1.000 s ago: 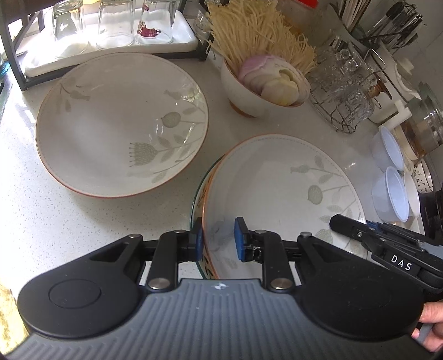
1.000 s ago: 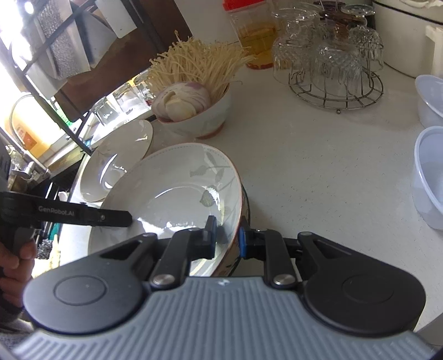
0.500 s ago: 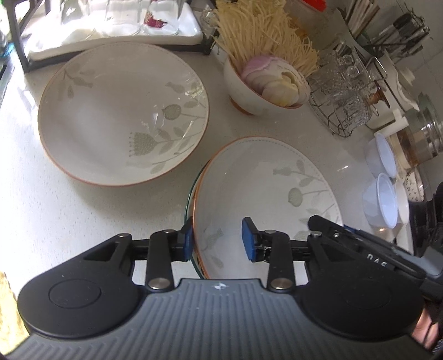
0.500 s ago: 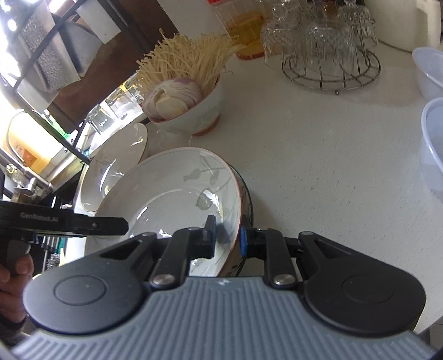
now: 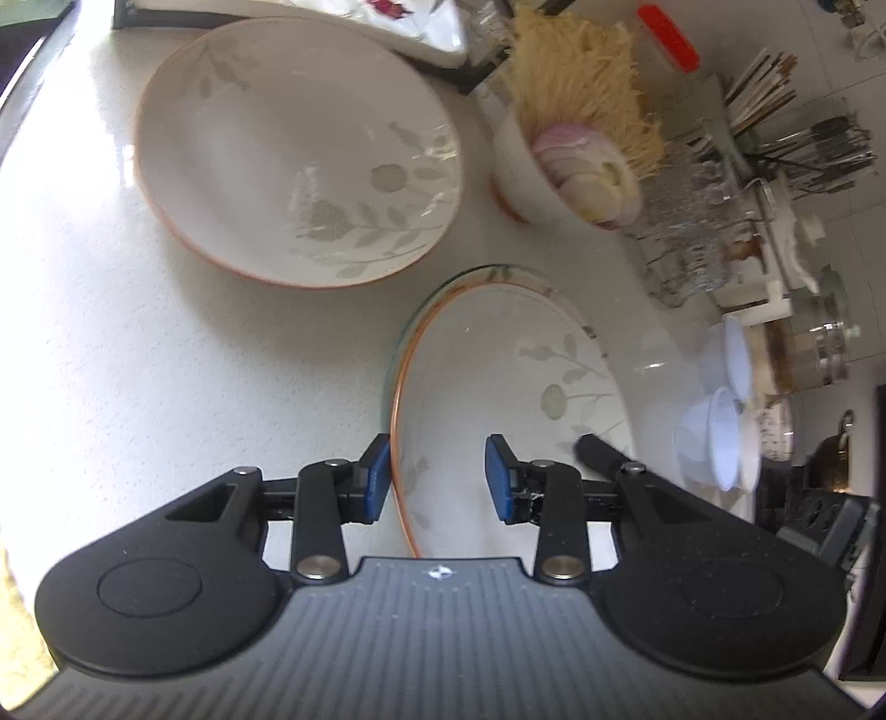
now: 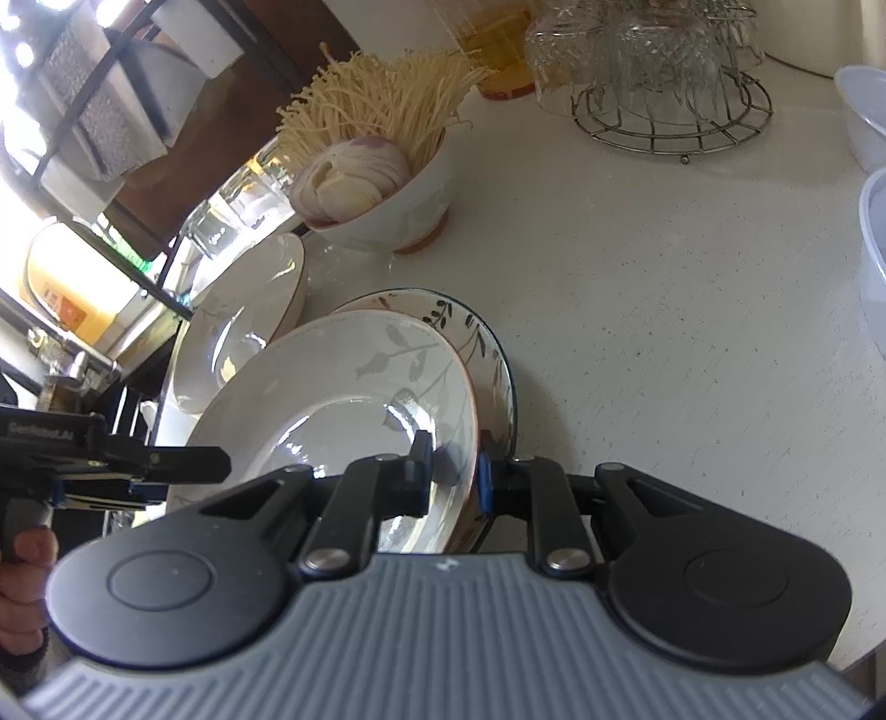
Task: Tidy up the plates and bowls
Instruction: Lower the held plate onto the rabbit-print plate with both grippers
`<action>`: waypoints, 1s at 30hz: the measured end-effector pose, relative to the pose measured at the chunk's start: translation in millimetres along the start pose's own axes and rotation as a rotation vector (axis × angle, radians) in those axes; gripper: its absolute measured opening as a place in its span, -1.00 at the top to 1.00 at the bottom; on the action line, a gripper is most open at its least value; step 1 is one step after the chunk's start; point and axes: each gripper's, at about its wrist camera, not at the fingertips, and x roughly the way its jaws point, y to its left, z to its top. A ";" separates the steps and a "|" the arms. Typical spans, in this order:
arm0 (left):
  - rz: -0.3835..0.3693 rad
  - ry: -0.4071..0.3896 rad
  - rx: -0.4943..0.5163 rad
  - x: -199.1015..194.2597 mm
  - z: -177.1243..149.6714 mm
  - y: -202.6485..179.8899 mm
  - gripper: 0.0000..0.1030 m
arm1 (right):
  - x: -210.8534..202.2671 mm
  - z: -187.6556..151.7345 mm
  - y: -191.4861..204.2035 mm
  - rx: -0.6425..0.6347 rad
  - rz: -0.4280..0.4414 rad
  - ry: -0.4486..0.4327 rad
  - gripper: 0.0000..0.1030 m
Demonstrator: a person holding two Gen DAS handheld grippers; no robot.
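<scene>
A white floral bowl with an orange rim [image 5: 498, 376] [image 6: 332, 399] sits tilted in a dark-rimmed patterned plate [image 6: 487, 343] whose edge shows in the left wrist view [image 5: 437, 293]. My right gripper [image 6: 453, 471] is shut on the bowl's near rim. My left gripper [image 5: 437, 479] is open, its pads astride the bowl's rim on the opposite side without touching; it shows in the right wrist view [image 6: 188, 462]. A second matching white floral bowl [image 5: 299, 149] [image 6: 238, 315] rests on the counter to the left.
A small bowl of sliced onion and enoki mushrooms [image 5: 570, 166] [image 6: 382, 188] stands behind the plates. A wire rack of glasses [image 6: 664, 72] and white plastic bowls [image 5: 720, 437] are at the right. A tray of glasses [image 5: 421, 22] is at the back left.
My left gripper has opened and let go of the bowl's rim, and the left view has shifted. My right gripper stays shut on the bowl, which now sits more tilted over the patterned plate.
</scene>
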 end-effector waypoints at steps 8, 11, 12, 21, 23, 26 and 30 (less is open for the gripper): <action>-0.030 -0.020 0.007 -8.1 -8.8 5.4 0.22 | -0.1 0.9 -0.5 0.006 -0.003 0.003 0.66; -0.003 -0.020 0.027 -5.0 -10.9 1.6 0.23 | -0.4 3.6 0.8 0.008 -0.019 0.005 0.66; 0.009 -0.019 0.033 -2.6 -10.9 -0.3 0.26 | -1.1 4.9 1.1 0.014 -0.026 0.004 0.66; 0.100 -0.040 0.123 4.9 -12.1 -12.0 0.67 | -6.2 6.7 7.0 0.013 -0.074 0.052 0.62; 0.104 -0.043 0.130 5.0 -13.3 -12.5 0.67 | -7.3 5.5 7.0 0.012 -0.079 0.056 0.63; 0.106 -0.044 0.134 5.6 -13.9 -13.5 0.67 | -10.6 4.6 7.3 0.026 -0.092 0.073 0.66; 0.117 -0.045 0.142 8.3 -15.3 -16.7 0.67 | -14.7 2.6 9.7 0.025 -0.105 0.095 0.64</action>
